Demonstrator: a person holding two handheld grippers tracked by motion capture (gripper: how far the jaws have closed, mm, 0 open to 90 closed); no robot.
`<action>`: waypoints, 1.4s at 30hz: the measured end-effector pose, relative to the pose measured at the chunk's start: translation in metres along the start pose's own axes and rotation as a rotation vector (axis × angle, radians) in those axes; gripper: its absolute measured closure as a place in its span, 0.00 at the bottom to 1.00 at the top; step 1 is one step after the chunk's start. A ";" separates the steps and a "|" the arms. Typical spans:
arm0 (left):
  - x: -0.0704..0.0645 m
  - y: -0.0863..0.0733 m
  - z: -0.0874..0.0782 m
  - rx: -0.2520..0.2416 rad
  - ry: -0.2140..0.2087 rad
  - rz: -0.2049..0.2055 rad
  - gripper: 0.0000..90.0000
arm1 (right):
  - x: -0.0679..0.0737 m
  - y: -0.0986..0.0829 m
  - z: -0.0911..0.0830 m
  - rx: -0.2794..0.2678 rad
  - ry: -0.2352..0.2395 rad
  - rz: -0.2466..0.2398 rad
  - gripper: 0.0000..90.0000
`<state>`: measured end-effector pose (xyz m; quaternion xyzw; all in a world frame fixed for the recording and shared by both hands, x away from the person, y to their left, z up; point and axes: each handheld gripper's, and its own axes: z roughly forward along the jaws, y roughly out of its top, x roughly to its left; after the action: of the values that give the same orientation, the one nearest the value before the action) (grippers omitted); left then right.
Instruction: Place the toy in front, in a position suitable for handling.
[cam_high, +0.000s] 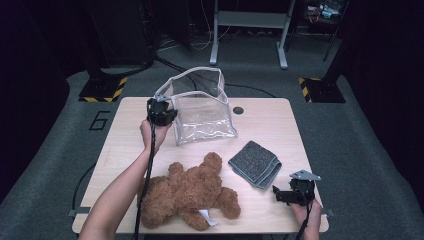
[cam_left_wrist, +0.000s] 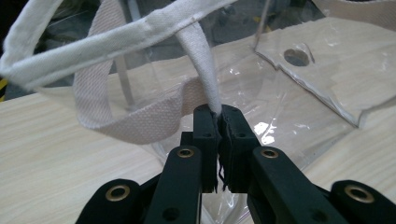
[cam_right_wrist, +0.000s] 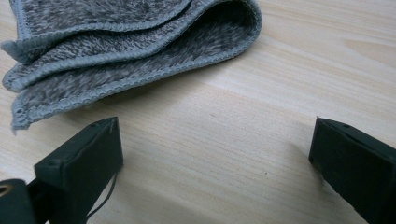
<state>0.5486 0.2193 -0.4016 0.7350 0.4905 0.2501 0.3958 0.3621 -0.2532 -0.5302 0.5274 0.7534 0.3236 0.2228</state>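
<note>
A clear plastic bag (cam_high: 202, 112) with white fabric trim stands open at the back middle of the table. My left gripper (cam_high: 161, 111) is at its left rim, shut on the white trim (cam_left_wrist: 205, 79) of the bag; a woven handle strap (cam_left_wrist: 100, 100) loops to the left of the jaws. A brown teddy bear (cam_high: 187, 192) lies on its side near the front edge. A folded grey towel (cam_high: 255, 164) lies right of the bear. My right gripper (cam_high: 290, 192) rests low at the front right, open, with the grey towel (cam_right_wrist: 116, 51) just ahead of its spread jaws.
The wooden table (cam_high: 280, 130) has a round cable hole (cam_high: 238, 110) behind the bag. Bare wood lies at the left and the far right. Desk legs and yellow-black marked bases stand on the grey floor beyond.
</note>
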 end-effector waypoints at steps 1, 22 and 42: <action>0.003 0.000 0.000 0.001 0.004 -0.001 0.95 | 0.000 0.000 0.000 0.002 -0.001 -0.005 0.02; 0.050 -0.007 -0.016 -0.011 0.106 -0.048 0.96 | 0.000 0.000 0.000 0.000 0.000 0.000 0.02; 0.085 -0.023 -0.041 -0.008 0.176 -0.031 0.95 | 0.000 0.000 0.000 0.000 -0.003 0.002 0.02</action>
<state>0.5385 0.3159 -0.3995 0.7009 0.5338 0.3096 0.3578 0.3621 -0.2531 -0.5302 0.5287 0.7524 0.3230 0.2236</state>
